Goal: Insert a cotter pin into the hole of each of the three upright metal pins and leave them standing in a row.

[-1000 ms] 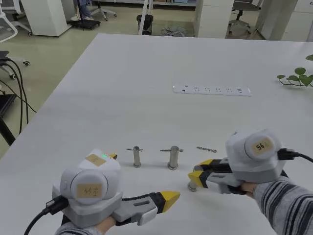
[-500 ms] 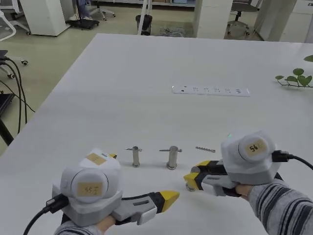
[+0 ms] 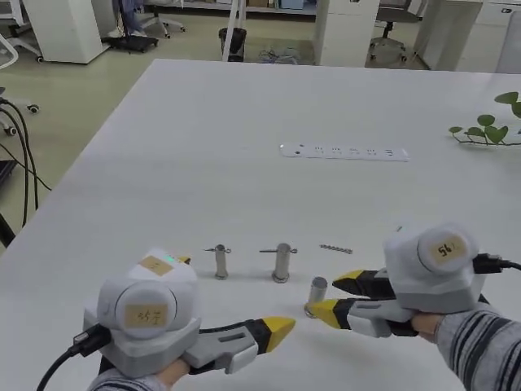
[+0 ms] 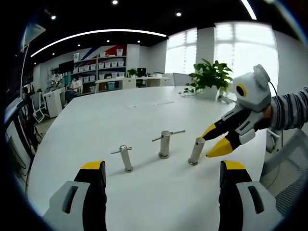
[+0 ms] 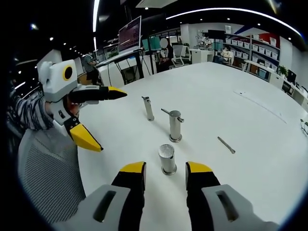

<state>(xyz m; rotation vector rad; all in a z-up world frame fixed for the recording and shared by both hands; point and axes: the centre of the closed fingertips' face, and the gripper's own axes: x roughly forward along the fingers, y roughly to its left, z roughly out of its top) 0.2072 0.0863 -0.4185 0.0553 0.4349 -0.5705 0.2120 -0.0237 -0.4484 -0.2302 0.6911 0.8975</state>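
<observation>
A white workbench [image 3: 244, 106] is stretching toward a pale green floor [image 3: 81, 90]; a power strip [image 3: 343, 151] is lying across it; a leafy plant [image 3: 488, 129] is sitting near its edge; windows [image 4: 180, 50] are glowing behind.

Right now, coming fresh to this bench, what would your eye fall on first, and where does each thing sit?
Three upright metal pins stand near the front of the white table: the left pin and the middle pin each carry a cotter pin crosswise, while the third pin is bare. The right gripper holds its yellow jaws open on either side of that bare one. A loose cotter pin lies just behind.
</observation>
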